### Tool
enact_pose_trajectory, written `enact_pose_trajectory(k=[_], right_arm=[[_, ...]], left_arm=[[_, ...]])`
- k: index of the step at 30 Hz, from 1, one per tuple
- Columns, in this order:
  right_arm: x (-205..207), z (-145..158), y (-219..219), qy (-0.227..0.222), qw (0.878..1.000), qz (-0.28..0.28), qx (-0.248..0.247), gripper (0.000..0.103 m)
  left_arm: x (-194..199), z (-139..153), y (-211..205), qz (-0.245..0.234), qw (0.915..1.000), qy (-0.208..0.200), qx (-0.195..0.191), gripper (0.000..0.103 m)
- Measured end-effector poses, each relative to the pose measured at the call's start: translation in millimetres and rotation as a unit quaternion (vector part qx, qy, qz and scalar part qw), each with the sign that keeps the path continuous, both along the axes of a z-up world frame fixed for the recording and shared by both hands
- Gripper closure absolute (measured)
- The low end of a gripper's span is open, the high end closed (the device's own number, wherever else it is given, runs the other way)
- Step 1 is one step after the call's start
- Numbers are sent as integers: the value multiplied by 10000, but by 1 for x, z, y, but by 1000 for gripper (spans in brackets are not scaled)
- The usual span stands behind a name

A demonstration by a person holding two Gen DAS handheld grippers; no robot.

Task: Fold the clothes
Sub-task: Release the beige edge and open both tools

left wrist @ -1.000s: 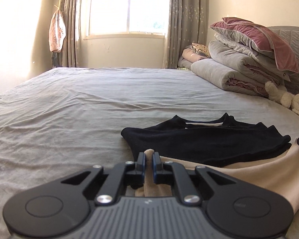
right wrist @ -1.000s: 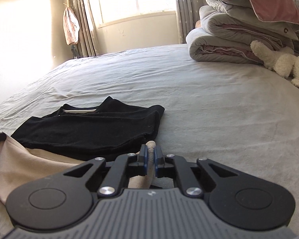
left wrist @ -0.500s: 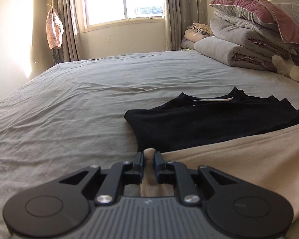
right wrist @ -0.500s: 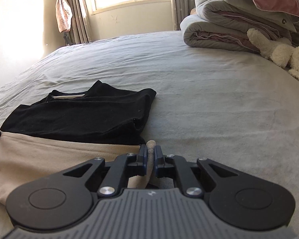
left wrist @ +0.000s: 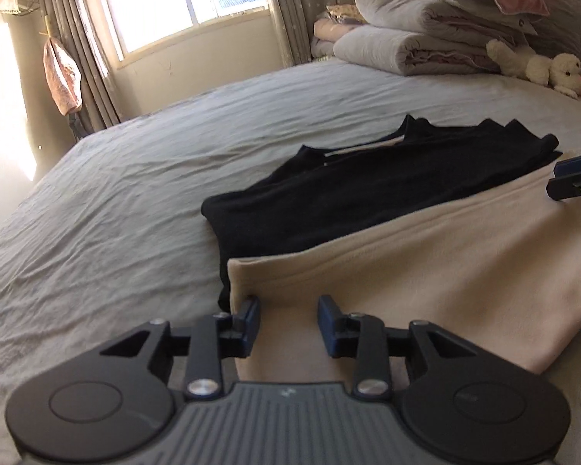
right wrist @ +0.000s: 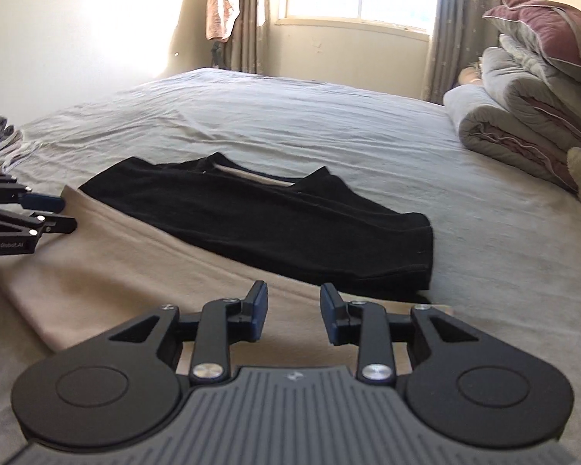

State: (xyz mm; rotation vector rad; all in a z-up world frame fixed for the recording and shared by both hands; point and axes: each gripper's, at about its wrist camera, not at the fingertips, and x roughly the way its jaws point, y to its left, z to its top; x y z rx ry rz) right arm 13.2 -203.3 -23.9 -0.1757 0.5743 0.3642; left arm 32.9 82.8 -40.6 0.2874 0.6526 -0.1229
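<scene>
Left gripper (left wrist: 288, 319) hung just over the near left corner of the beige garment (left wrist: 426, 267), its jaws opening with nothing pinched between them. Over the same garment's near right corner, the right gripper (right wrist: 293, 316) was opening too, empty (only flat beige cloth showed under the gap). The beige garment lay spread on the grey bed sheet (left wrist: 135, 201), its far edge lapping over a black garment (right wrist: 275, 224) that lay flat beyond it. Farther across the bed from the black garment sat a stack of folded quilts (left wrist: 418, 42), with a white plush toy (left wrist: 538, 66) beside them.
</scene>
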Motion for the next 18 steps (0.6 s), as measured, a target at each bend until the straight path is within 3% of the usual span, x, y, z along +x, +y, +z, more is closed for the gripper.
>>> enact_pose_trajectory(k=[5,9,13,15,17,18], right_arm=[[0,-11,7,177,9994,101,-274,68],[-3,3,-2,81,9999,-73,-80,68],[-9,15,-12,-87,9993,-359,76,65],[-9,16,-16,-72,9986,-514,53,64],[-11,14,-21,-52,9981,-620,-8,64],[-12,14,-23,-37,9979,-647,-31,64]], left_arm=[[-7,7,10,81,9992,238,-304,69],[-5,13,24,390,9977,-78,-540,62],[10,9,48,806,9884,262,-1258,63],[10,9,52,835,9845,296,-1515,72],[9,10,54,804,9811,307,-1731,91],[9,10,55,830,9798,333,-1791,94]])
